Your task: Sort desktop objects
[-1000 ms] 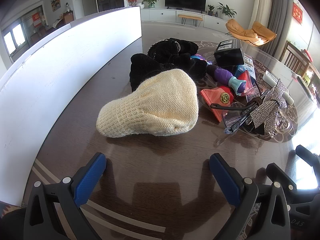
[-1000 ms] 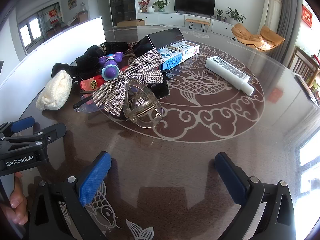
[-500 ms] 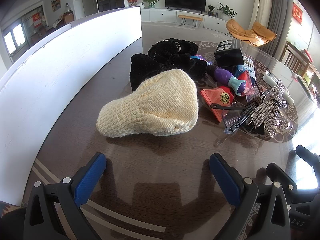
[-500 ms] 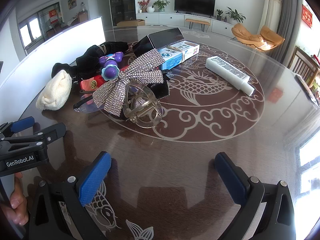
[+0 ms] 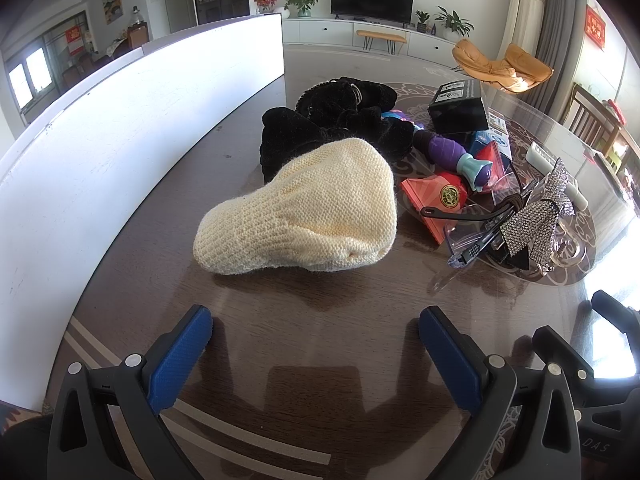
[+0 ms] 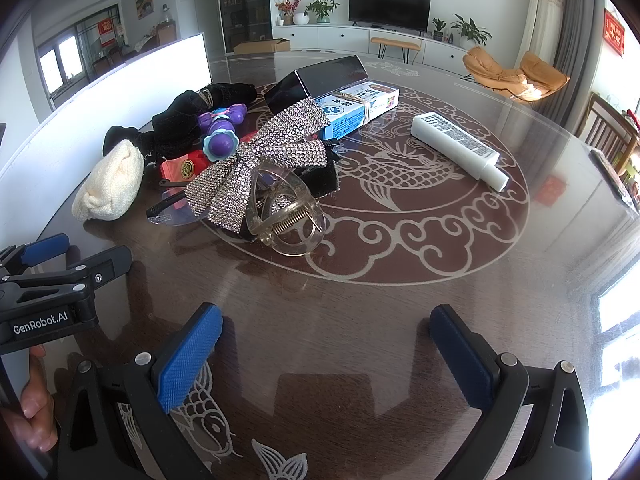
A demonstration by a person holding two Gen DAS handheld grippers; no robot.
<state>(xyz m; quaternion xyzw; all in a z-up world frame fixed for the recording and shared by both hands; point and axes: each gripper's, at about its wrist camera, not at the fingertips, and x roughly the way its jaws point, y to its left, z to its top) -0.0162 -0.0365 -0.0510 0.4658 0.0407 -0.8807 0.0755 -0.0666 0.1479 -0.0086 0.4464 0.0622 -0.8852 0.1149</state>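
Here, at the bottom of each wrist view, both claws sit released and empty over bare tabletop: the left gripper (image 5: 316, 340) with its blue pads spread wide, the right gripper (image 6: 326, 338) the same, neither touching anything. That reads as a start posture, with no object yet chosen. Just beyond the left gripper, in the centre of its frame, lies the cream knitted hat (image 5: 304, 212), flat on the dark table (image 5: 280, 340) and nearest of all; its soft bulk should pinch easily. Centre-left in the right view, the clear hair claw (image 6: 286, 220) leans against the rhinestone bow (image 6: 264, 156), which lies over the dark-framed glasses (image 6: 168, 204), so lifting one may drag the others. Farther back and left come the red packet (image 6: 184, 166), the purple toy (image 6: 222, 132) and the black knitwear (image 6: 188, 114), heaped together. At the upper centre sit the black box (image 6: 320, 78) and the blue-and-white carton (image 6: 360, 108), touching, while the white tube (image 6: 456, 146) lies apart at the right. A white board (image 5: 120, 120) walls the left edge.
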